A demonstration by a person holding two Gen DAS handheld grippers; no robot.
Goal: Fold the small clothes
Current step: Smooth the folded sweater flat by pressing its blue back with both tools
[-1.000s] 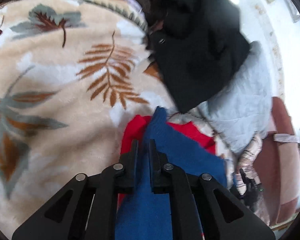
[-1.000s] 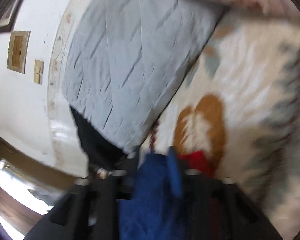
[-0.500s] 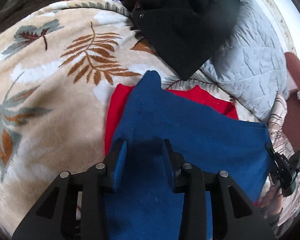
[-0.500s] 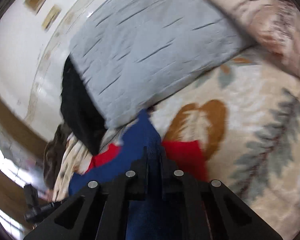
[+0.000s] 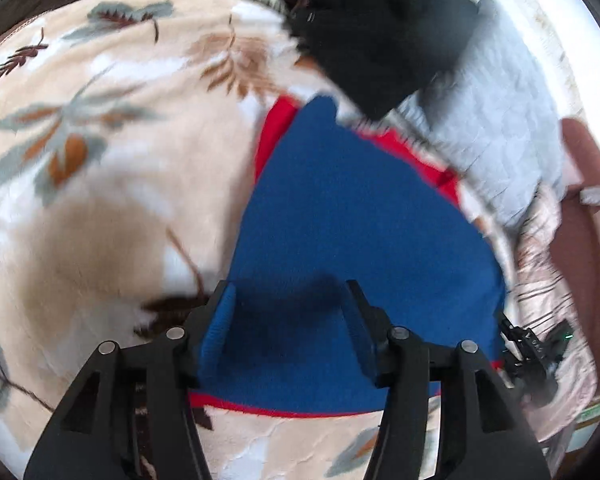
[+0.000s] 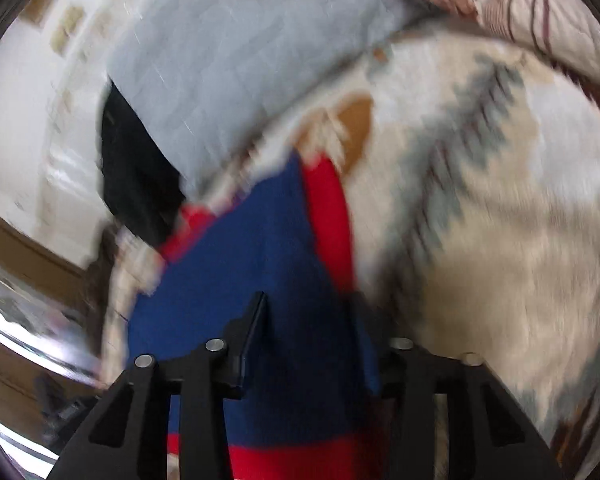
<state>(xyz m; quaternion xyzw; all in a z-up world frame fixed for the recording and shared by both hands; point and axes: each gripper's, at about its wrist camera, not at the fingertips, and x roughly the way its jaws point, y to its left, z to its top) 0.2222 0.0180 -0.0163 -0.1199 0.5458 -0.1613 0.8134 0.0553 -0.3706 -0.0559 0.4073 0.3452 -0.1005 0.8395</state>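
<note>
Blue cloth (image 5: 352, 232) lies spread flat on a red garment (image 5: 272, 136), both on a cream blanket with a leaf print (image 5: 112, 184). In the left wrist view the blue piece tapers to a pointed corner that aims away from the camera toward a black garment (image 5: 380, 28); its long axis runs from that tip back toward the grippers, widening as it comes. Red shows as a thin border along the far left edge, the far right edge and the near hem. The left gripper (image 5: 290, 320) stands over the near part of the blue cloth with its jaws parted and just been opening; nothing is pinched between them, the cloth only lies beneath. The right gripper (image 6: 306, 320) has its jaws spread a little and just been opening; blue cloth sits in the gap, but blur keeps it unclear whether the pads press it. A grey quilted pillow (image 5: 500, 128) crowds the right edge, just beside the red border. Open blanket stretches to the left of the cloth.
</note>
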